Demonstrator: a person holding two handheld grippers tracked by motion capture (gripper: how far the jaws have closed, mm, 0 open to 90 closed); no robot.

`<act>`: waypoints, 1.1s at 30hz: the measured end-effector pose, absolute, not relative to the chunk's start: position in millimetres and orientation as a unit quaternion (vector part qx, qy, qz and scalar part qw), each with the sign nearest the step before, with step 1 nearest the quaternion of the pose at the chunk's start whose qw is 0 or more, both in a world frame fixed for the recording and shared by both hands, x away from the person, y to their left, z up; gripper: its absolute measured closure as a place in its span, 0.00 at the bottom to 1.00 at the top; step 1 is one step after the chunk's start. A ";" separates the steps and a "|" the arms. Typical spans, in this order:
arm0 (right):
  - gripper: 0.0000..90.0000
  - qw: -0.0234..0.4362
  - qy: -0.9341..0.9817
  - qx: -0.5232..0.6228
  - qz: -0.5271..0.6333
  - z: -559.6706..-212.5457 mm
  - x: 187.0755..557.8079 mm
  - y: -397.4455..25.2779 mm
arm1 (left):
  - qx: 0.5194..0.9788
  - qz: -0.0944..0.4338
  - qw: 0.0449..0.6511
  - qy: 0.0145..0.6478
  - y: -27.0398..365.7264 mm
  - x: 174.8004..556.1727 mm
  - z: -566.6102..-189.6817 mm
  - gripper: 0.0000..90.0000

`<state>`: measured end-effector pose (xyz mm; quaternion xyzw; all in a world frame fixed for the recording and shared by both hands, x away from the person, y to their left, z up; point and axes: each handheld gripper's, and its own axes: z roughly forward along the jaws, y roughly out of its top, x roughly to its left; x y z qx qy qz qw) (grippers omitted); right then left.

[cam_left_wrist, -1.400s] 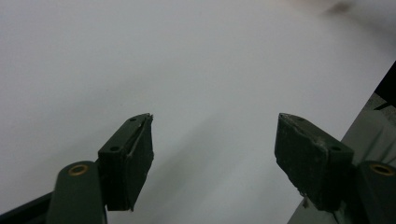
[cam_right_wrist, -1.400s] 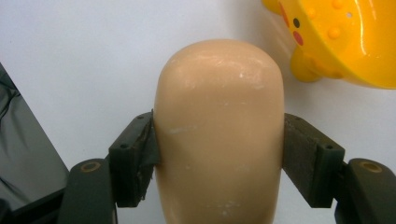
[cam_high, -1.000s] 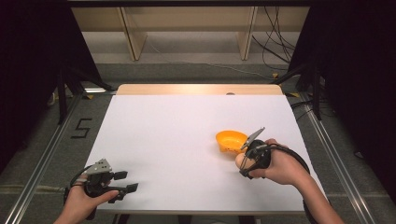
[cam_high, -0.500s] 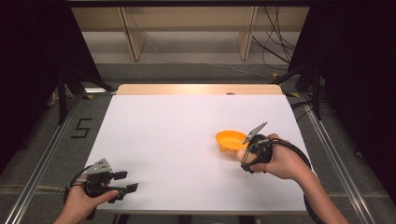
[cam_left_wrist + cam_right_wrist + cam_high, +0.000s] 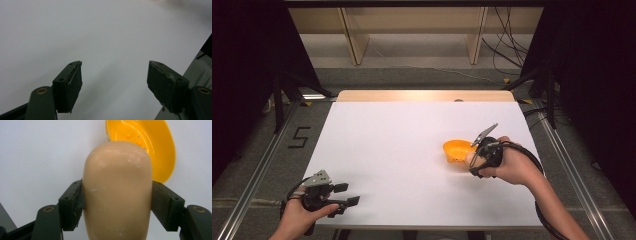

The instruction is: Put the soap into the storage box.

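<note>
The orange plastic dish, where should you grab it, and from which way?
Grip the orange plastic dish by its thin raised rim on the near right, one finger inside and one outside, coming from above. Its body looks too wide and rounded to span, and the right gripper already holds the peach oval soap bar, so the open left gripper would probably do it.
</note>
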<state>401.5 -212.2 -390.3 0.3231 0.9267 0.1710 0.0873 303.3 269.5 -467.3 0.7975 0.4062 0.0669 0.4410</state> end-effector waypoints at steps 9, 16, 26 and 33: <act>0.37 0.098 0.926 0.319 0.177 -388.4 413.1 -210.0 | 0.797 0.066 0.441 0.407 269.2 303.3 -467.1 0.31; 0.37 0.109 0.925 0.315 0.183 -386.1 424.9 -205.1 | 0.797 0.065 0.441 0.407 269.3 303.5 -467.2 0.31; 0.37 0.110 0.923 0.315 0.193 -383.8 444.8 -196.3 | 0.796 0.065 0.442 0.408 269.5 303.5 -467.0 0.31; 0.37 0.111 0.921 0.316 0.198 -388.1 452.5 -195.3 | 0.797 0.065 0.442 0.407 269.4 303.6 -467.1 0.31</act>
